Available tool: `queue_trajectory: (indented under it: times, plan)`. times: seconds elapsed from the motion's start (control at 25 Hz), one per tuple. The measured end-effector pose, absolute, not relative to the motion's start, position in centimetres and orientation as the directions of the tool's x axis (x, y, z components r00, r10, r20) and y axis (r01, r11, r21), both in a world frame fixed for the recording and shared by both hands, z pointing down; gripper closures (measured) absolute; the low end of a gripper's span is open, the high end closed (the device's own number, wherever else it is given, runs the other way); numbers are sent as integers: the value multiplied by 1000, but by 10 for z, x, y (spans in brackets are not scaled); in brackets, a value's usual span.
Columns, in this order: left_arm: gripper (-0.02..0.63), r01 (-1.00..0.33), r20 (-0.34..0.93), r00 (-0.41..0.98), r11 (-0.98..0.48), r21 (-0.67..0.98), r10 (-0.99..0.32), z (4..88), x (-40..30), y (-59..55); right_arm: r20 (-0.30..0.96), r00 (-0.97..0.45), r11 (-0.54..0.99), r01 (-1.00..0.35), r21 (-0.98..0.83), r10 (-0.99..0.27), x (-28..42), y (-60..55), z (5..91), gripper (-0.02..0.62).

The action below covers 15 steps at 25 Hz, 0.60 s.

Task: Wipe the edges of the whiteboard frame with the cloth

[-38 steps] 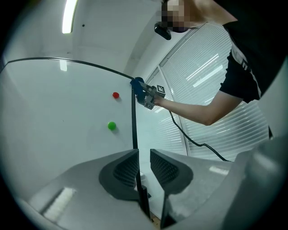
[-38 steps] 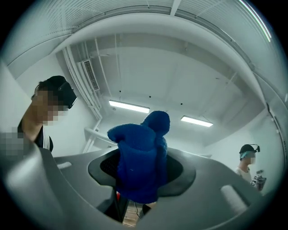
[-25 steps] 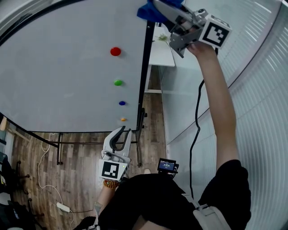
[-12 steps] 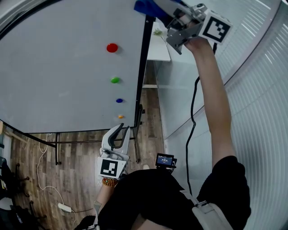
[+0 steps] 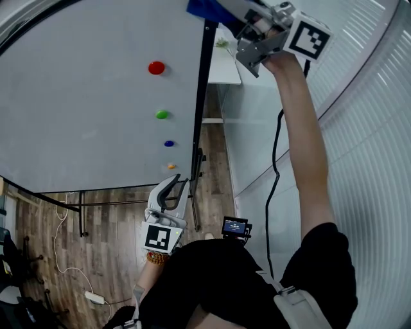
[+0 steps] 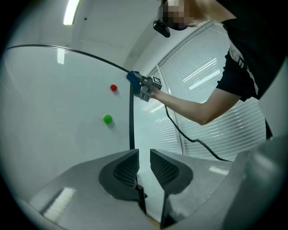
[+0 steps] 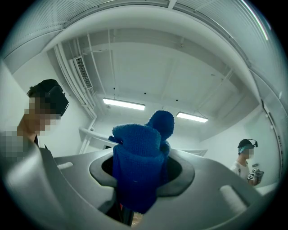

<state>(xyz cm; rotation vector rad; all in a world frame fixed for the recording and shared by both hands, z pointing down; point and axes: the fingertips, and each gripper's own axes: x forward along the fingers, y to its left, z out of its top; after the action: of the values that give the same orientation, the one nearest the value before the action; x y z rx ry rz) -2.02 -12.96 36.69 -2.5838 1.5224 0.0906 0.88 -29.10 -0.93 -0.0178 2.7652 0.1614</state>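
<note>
At the whiteboard's [image 5: 83, 96] upper right corner, the one blue cloth [image 5: 200, 8] sits against the top of the black frame [image 5: 201, 96], held up there by the right gripper [image 5: 226, 9] on a raised arm. Its fingers have just been closing and now pinch the cloth, which is bunched thickly between the pads and bulges out past the tips.

Four round magnets stand in a column on the board near the right edge: one red [image 5: 156, 67], one green [image 5: 162, 114], one blue [image 5: 169, 143] and one orange [image 5: 171, 166] at the bottom.

Of the two grippers, the left gripper [image 6: 144, 166] is low, near the board's lower right corner. Its fingers [image 6: 123, 168] stand a narrow gap apart with nothing pressed between the pads; the frame's dark edge lines up with that gap beyond them.
</note>
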Motion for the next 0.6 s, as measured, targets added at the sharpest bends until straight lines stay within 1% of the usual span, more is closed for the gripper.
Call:
queue_trajectory:
  times: [0.6]
  plan:
    - [439, -865, -123, 501, -492, -98, -856, 357, -17, -135, -401, -915, 991, -91, 101, -43, 12, -291, -12, 405]
